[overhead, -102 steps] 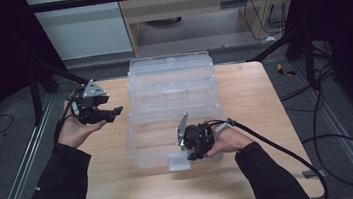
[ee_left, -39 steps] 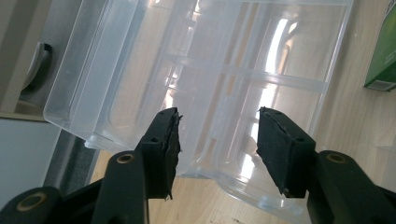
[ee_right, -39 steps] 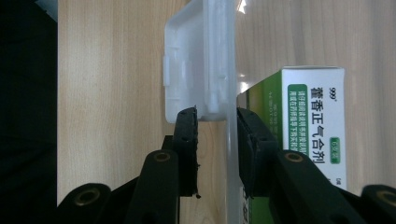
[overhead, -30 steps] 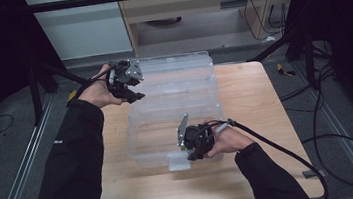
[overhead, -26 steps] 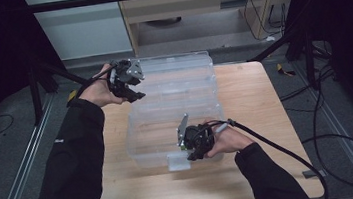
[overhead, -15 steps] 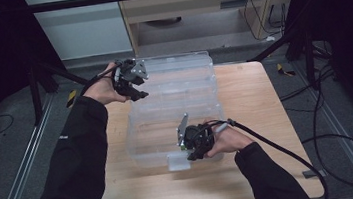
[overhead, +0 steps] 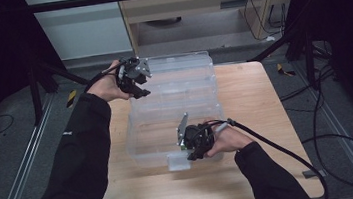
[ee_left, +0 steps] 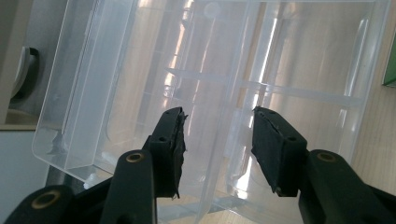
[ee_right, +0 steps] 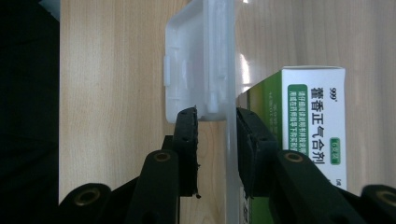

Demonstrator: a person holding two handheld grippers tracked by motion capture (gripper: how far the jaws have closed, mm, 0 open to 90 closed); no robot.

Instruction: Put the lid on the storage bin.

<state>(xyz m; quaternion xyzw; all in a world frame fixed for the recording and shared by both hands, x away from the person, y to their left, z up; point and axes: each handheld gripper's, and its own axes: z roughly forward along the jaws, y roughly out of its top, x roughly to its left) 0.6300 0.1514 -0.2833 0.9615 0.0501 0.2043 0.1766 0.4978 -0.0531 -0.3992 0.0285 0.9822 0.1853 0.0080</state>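
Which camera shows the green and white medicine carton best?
The right gripper view: the green and white medicine carton stands large there, printed face readable, just behind the clear plastic bin's wall. The left gripper view catches a green sliver at its edge; in the high view I cannot make it out.

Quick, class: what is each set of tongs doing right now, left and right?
Left tongs: open, jaws just been closing around the clear lid's edge, pads not yet pressing.
Right tongs: closed on the clear bin's front wall by its latch.
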